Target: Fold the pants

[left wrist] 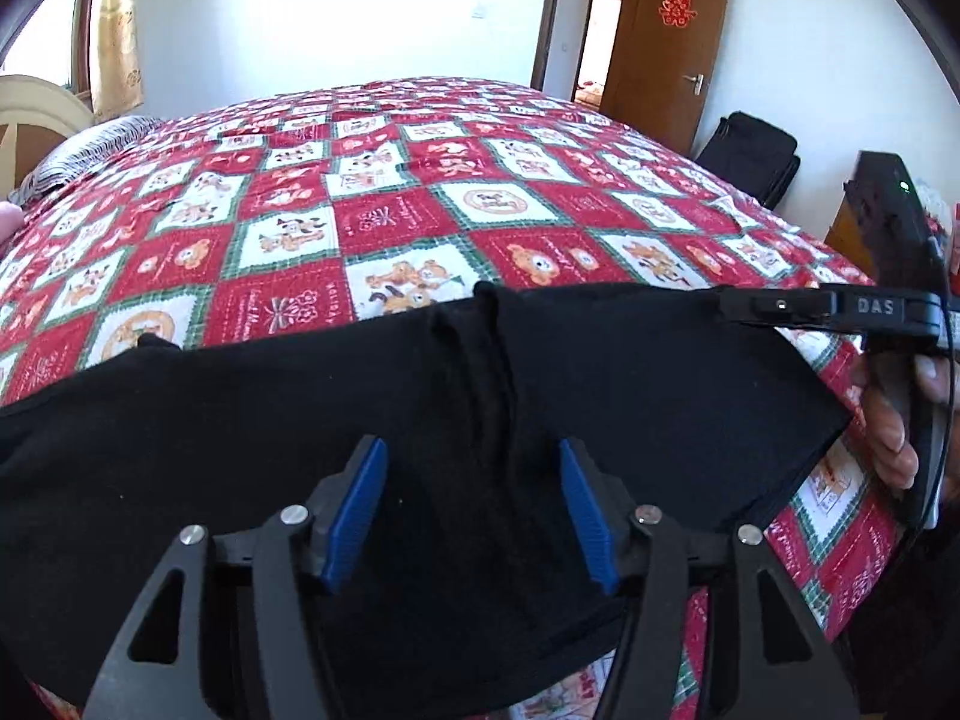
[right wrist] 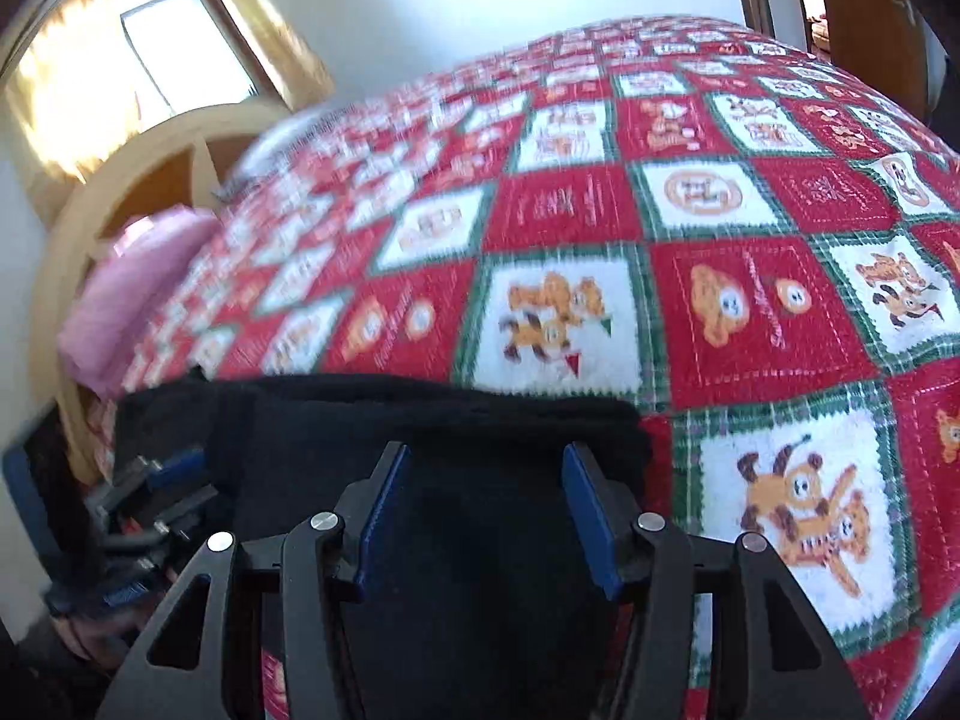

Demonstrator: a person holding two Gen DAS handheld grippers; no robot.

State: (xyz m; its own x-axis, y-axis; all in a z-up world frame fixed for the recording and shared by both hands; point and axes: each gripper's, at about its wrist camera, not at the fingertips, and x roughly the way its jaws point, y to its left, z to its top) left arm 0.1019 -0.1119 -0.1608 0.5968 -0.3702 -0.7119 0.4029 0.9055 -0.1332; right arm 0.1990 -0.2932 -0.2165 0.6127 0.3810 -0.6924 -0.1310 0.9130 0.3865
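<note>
Black pants (left wrist: 420, 420) lie across the near edge of the bed on a red patchwork quilt (left wrist: 390, 210). My left gripper (left wrist: 474, 510) is open, its blue pads (left wrist: 354, 516) spread above the middle of the cloth. My right gripper (right wrist: 486, 516) is also open, just above the right end of the pants (right wrist: 456, 420). In the left wrist view the right gripper (left wrist: 780, 307) reaches in from the right at the pants' far right corner. In the right wrist view the left gripper (right wrist: 162, 480) shows at the lower left.
The quilt (right wrist: 720, 240) covers the whole bed. A striped pillow (left wrist: 90, 150) and a pink pillow (right wrist: 132, 300) lie at the left by the headboard (right wrist: 120, 192). A black bag (left wrist: 750, 156) and an open door (left wrist: 666, 48) stand beyond the bed's right side.
</note>
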